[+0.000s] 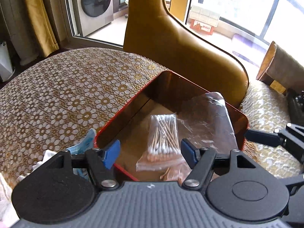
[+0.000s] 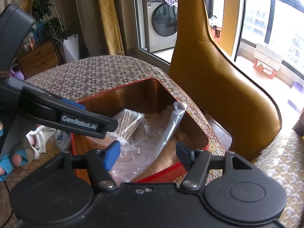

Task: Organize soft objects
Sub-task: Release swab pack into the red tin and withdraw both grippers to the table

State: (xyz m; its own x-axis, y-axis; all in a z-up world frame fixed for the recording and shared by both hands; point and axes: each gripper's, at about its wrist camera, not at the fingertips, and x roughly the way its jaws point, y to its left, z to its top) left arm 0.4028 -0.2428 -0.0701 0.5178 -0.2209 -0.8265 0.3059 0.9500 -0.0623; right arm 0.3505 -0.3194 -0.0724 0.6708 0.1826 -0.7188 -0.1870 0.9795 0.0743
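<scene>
Both tongs hover over a red box (image 1: pixel 244 125) that sits at the table's (image 1: pixel 57 95) edge nearest the tan chair (image 1: pixel 171 43). The left tongs (image 1: pixel 150 152) stand wide open and hold nothing; the right tongs (image 2: pixel 147 152) are likewise spread wide and empty.

Inside the box lies a bag of cotton swabs (image 1: pixel 165 134), directly ahead of and below the left tongs, its long axis running roughly along the line of the fingers, away from the camera. Beside it, toward the chair side of the box, a clear plastic bag (image 1: pixel 209 117) leans against the wall, one edge rising above the rim.

Outside the box, on the table just past its wall on the left tongs' side, lie a blue-and-white packet (image 1: pixel 85 144) and a white cloth (image 2: pixel 40 134). These look like the soft things not yet put away. The left tongs are nearer to them, so the next reach probably falls to that hand, swinging away from the box.
</scene>
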